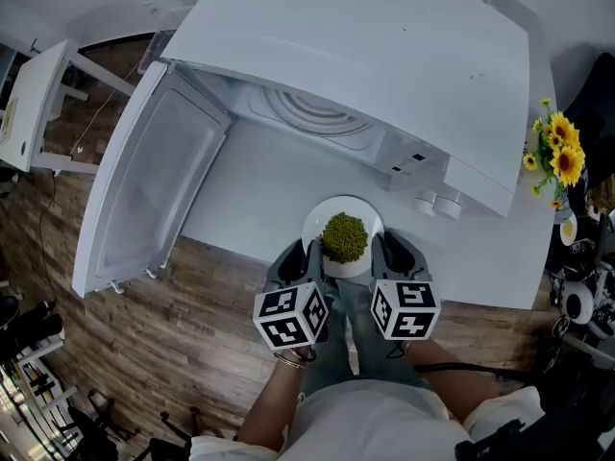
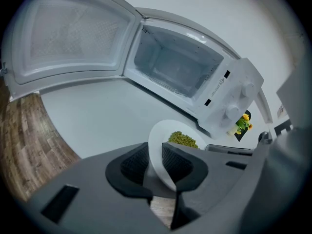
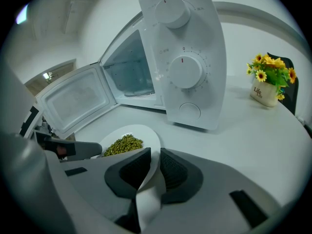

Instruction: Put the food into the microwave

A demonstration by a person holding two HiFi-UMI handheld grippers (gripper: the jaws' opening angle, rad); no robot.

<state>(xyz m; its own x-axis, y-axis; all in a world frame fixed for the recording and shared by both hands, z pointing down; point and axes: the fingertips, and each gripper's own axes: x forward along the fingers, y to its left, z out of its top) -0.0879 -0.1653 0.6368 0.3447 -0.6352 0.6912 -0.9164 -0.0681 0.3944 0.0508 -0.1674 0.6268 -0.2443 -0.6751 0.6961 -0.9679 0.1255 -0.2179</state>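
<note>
My left gripper [image 2: 155, 161] and right gripper [image 3: 155, 165] are each clamped on opposite rims of the plate [image 1: 327, 209] of green beans [image 1: 344, 237], just in front of the microwave [image 1: 404, 56]. I'd keep both sides level (the beans look loose) and feed it straight into the cavity, clear of the door [image 1: 159, 176] swung to the microwave's left.
</note>
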